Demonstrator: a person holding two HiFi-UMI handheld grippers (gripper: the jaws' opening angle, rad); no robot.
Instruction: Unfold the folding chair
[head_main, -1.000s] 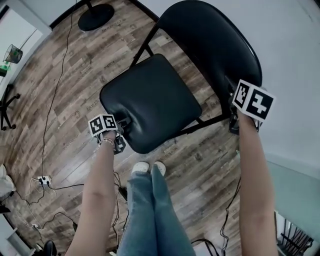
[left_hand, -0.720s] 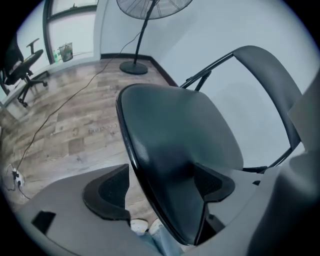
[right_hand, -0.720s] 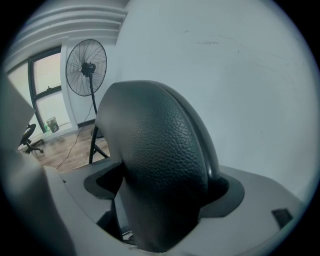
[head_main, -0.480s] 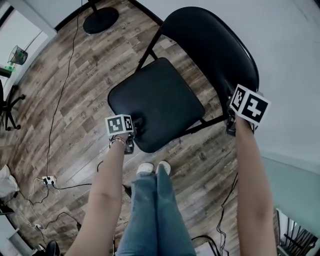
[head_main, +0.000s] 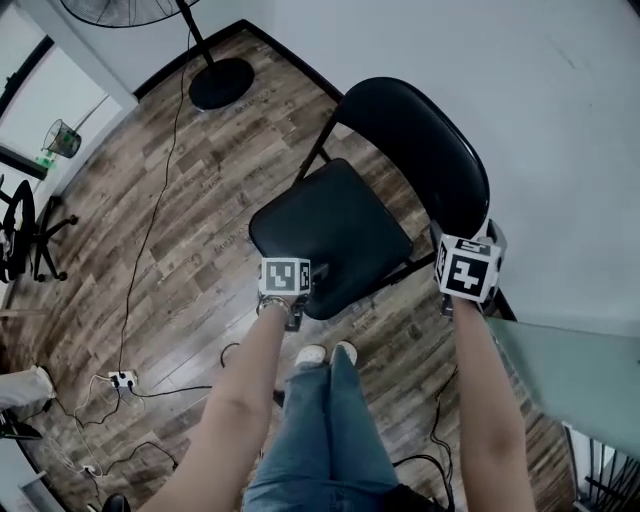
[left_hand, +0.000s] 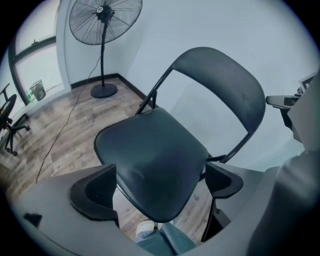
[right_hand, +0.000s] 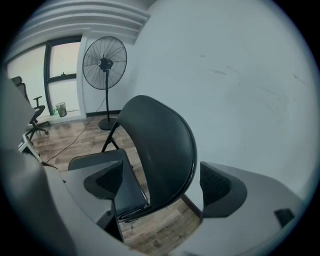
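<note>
Folding chair (head_main: 340, 225) standing open on a wood floor (head_main: 170, 230), seat (left_hand: 150, 160) down and roughly level, backrest (head_main: 420, 140) raised on its dark frame. The backrest's outer edge lies close to the pale wall (head_main: 540, 90). The seat's near rounded edge sits just beyond the person's shoes (head_main: 325, 353).

Left gripper (left_hand: 159, 186): held over the seat's near left edge, with its jaws wide apart. They have just been opening, and the seat shows beyond them, not touched by either pad.

Right gripper (right_hand: 162, 186): jaws apart beside the backrest's near end. The backrest's curved edge appears between the pads but behind them; contact seems unlikely, though the head view hides the tips under the marker cube (head_main: 467, 268).

Open floor extends to the left of the chair, crossed by a thin cable (head_main: 150, 230). A pedestal fan (head_main: 222, 82) stands by the far wall, well clear of the chair. An office chair (head_main: 25, 235) occupies the left margin.
</note>
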